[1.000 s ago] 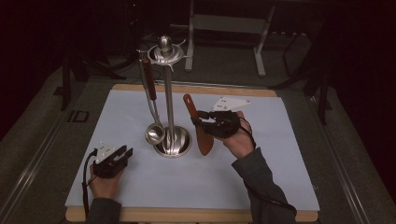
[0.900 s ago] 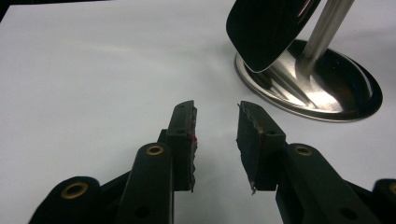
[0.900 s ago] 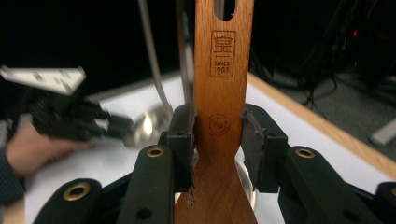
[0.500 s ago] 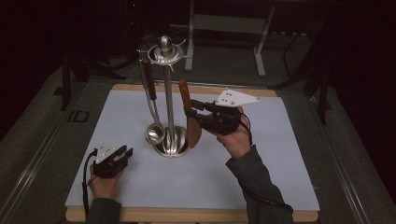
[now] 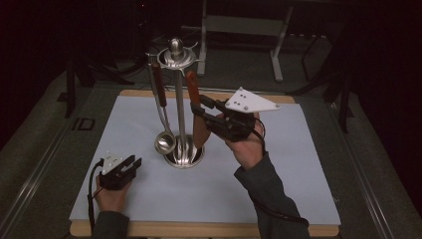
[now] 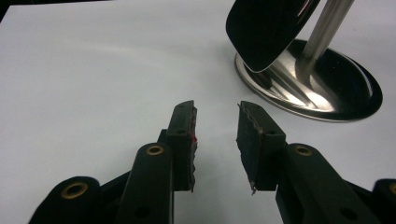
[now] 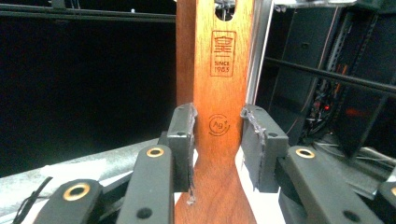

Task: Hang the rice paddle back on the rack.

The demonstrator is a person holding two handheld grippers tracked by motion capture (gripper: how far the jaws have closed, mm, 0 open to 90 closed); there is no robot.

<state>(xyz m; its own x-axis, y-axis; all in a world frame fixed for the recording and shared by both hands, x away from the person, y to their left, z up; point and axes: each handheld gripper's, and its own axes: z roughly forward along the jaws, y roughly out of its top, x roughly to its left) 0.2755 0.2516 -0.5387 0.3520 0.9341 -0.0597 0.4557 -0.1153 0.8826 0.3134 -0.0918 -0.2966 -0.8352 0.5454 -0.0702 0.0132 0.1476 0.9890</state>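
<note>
Wooden spatula (image 7: pixel 219 116) sits clamped between right gripper (image 5: pixel 205 107) fingers, now raised upright against the utensil stand (image 5: pixel 180 99), near its hooks, ready for hanging. Left gripper (image 6: pixel 215 140) rests open, empty.

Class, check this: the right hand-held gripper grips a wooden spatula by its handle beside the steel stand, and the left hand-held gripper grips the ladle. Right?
Not quite. The left hand-held gripper holds nothing: the left gripper view shows its jaws open over the bare mat, short of the ladle. The right hand-held gripper does grip the spatula beside the stand.

"SINCE 1985", "Ag" on wooden handle (image 7: pixel 219 93)
</note>
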